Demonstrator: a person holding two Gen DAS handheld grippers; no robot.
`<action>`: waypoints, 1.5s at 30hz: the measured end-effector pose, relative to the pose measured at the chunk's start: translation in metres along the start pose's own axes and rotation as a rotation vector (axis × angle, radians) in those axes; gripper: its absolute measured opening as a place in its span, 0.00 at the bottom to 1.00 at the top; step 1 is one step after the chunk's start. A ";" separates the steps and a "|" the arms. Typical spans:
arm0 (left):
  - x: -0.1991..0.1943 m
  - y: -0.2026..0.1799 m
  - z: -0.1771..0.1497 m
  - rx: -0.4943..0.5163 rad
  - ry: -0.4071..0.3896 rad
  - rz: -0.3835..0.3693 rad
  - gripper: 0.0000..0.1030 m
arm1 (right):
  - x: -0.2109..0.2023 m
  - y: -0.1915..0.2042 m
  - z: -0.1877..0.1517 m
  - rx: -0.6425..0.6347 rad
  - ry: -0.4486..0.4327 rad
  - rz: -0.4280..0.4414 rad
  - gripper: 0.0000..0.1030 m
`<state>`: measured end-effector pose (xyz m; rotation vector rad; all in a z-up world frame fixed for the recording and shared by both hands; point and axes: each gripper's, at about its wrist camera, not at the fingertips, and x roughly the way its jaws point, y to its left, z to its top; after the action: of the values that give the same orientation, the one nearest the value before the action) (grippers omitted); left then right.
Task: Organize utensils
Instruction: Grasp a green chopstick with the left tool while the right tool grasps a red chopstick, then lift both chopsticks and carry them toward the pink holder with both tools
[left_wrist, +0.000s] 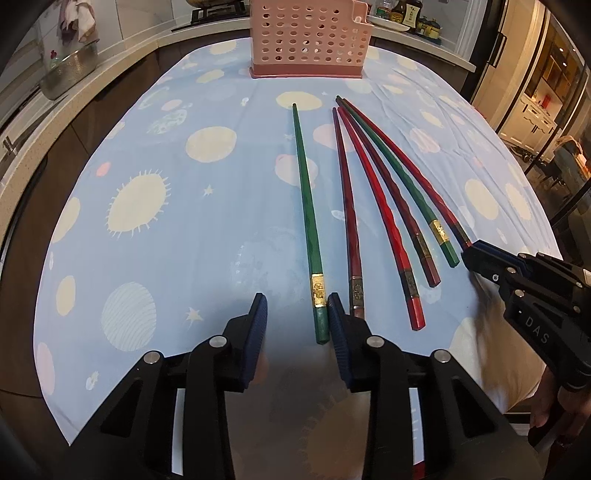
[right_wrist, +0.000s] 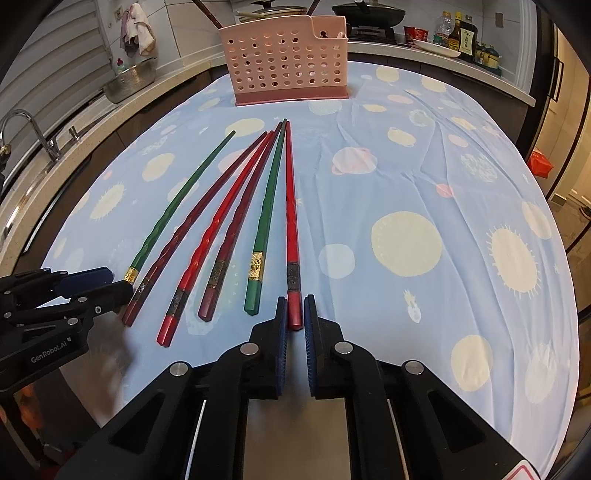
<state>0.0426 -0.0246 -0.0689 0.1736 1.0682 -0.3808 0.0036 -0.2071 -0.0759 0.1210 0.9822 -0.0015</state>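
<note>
Several red, dark red and green chopsticks lie fanned on the blue cloth, tips toward a pink perforated utensil holder (left_wrist: 309, 37) (right_wrist: 286, 61) at the far edge. My left gripper (left_wrist: 297, 310) is open, its jaws straddling the thick end of the leftmost green chopstick (left_wrist: 308, 221) (right_wrist: 184, 199). My right gripper (right_wrist: 295, 308) has its jaws close on either side of the thick end of the rightmost red chopstick (right_wrist: 291, 221), barely apart from it. The right gripper also shows in the left wrist view (left_wrist: 480, 258), at that chopstick's end.
The blue tablecloth (right_wrist: 406, 184) with planet prints covers the table. A counter runs behind with a metal bowl (right_wrist: 129, 83), a tap (right_wrist: 22, 129), a pan and sauce bottles (right_wrist: 461, 35). The table's near edge lies just under both grippers.
</note>
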 end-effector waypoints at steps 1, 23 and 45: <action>-0.001 0.001 0.000 -0.002 0.001 -0.007 0.24 | -0.001 -0.001 0.000 0.004 0.001 0.004 0.07; -0.056 0.020 0.020 -0.039 -0.108 -0.083 0.07 | -0.066 -0.028 0.025 0.080 -0.147 0.024 0.07; -0.118 0.046 0.114 -0.051 -0.368 -0.024 0.07 | -0.125 -0.045 0.115 0.087 -0.411 0.041 0.07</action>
<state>0.1036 0.0073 0.0873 0.0416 0.7163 -0.3890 0.0274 -0.2705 0.0865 0.2121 0.5688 -0.0302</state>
